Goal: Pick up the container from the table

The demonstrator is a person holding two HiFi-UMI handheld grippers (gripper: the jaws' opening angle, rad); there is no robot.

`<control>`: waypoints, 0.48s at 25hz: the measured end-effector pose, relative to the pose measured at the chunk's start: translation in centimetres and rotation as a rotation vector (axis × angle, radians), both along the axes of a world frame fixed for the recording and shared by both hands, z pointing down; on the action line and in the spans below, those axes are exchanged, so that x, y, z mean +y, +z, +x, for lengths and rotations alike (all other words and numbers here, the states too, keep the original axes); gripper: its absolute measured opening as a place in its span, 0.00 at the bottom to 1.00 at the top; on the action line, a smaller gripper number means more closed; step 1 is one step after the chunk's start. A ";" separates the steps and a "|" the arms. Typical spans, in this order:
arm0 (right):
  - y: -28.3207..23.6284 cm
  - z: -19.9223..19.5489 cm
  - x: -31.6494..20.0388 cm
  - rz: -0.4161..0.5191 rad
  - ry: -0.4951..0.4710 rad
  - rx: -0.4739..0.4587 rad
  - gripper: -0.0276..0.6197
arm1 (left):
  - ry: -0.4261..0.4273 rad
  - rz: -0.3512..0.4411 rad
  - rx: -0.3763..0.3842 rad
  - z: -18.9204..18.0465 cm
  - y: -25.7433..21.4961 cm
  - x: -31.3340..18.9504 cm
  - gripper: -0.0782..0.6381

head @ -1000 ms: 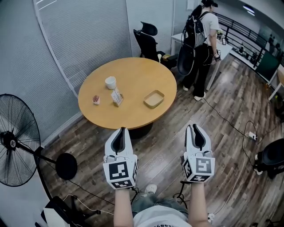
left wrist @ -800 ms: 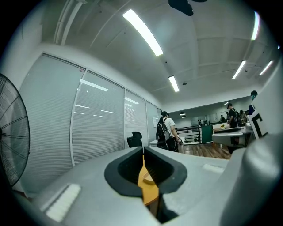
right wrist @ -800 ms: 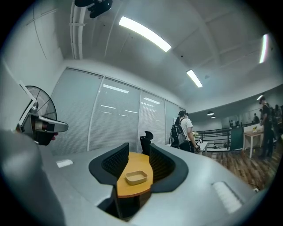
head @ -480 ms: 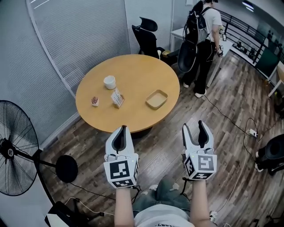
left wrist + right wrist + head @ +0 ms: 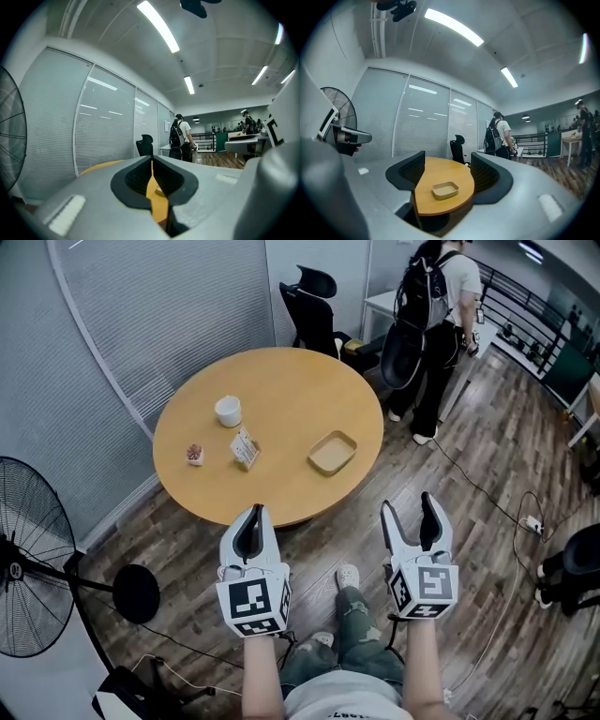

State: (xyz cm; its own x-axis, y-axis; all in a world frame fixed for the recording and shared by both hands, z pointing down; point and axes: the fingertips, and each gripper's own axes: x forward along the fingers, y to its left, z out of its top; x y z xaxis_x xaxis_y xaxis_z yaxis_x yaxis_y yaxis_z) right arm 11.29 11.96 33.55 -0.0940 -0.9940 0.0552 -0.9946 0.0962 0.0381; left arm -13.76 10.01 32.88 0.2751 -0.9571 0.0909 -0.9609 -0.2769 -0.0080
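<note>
A shallow tan rectangular container [image 5: 332, 452] lies on the right part of the round wooden table [image 5: 281, 390]; in the right gripper view the container [image 5: 445, 190] shows between the jaws, some way ahead. My right gripper [image 5: 411, 515] is held off the table's near edge, open and empty. My left gripper [image 5: 251, 519] is beside it to the left, shut with nothing in it. Both are short of the table.
On the table's left stand a white cup [image 5: 227, 411], a small card holder [image 5: 246, 448] and a small dish [image 5: 194, 454]. A black office chair [image 5: 314, 310] and a person with a backpack [image 5: 433, 324] stand beyond. A floor fan [image 5: 28, 559] is at left.
The table has come nearer as I step toward it. My right gripper's jaws have parted from shut to open. The left gripper stays shut.
</note>
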 end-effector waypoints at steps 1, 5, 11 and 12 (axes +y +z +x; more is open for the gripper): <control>0.1 0.2 -0.7 0.000 -0.003 0.002 0.56 | -0.005 0.000 0.001 0.1 0.1 -0.6 0.12; 0.3 1.1 -4.0 0.000 -0.022 0.001 0.56 | -0.028 -0.001 0.002 0.9 0.3 -3.3 0.12; 0.2 2.7 -11.1 0.001 -0.081 0.016 0.56 | -0.087 -0.008 0.002 2.4 0.7 -8.8 0.12; 0.1 3.0 -12.3 0.003 -0.091 0.015 0.56 | -0.098 -0.008 0.002 2.7 0.6 -9.8 0.12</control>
State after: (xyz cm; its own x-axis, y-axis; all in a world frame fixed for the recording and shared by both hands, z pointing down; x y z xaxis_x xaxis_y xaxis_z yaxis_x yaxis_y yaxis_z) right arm 14.28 -0.37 33.61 -0.1828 -0.9816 0.0544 -0.9812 0.1857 0.0534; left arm -11.08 0.23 33.43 0.1799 -0.9788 0.0983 -0.9834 -0.1812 -0.0042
